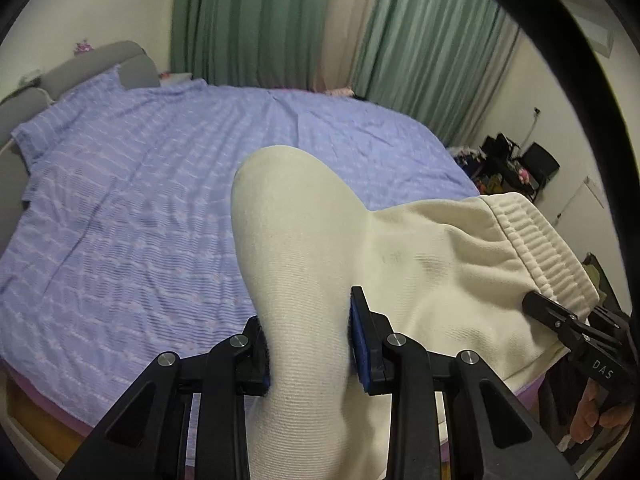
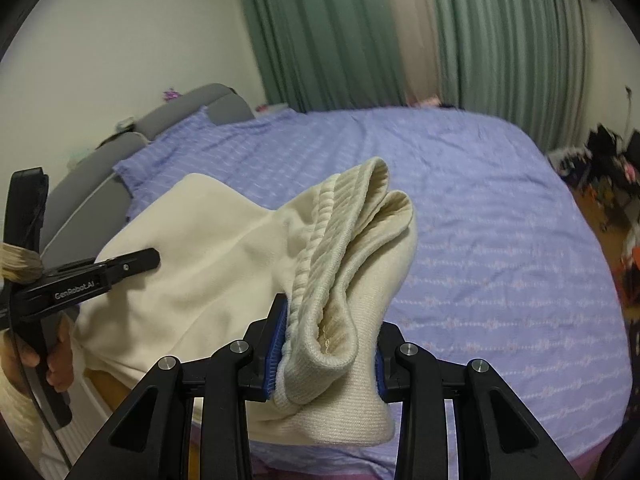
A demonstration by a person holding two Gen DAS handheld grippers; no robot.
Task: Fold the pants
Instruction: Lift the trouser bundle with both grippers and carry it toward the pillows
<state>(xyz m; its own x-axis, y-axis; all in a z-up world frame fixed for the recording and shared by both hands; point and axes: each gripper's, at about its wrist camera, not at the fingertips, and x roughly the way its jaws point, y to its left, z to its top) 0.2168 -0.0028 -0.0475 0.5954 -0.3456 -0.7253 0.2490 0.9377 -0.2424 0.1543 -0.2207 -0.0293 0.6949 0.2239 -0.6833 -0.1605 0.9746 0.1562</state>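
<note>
Cream knit pants hang in the air above the near edge of the bed, held by both grippers. My left gripper is shut on a bunched fold of the pants fabric, which bulges up past the fingers. My right gripper is shut on the ribbed waistband, which folds over and sticks out ahead of the fingers. The right gripper also shows in the left wrist view at the waistband's end. The left gripper shows in the right wrist view at the pants' left side.
A bed with a lavender patterned cover fills the area ahead, with a grey headboard at its left. Green curtains hang behind. Dark clutter sits on the floor at the right by the wall.
</note>
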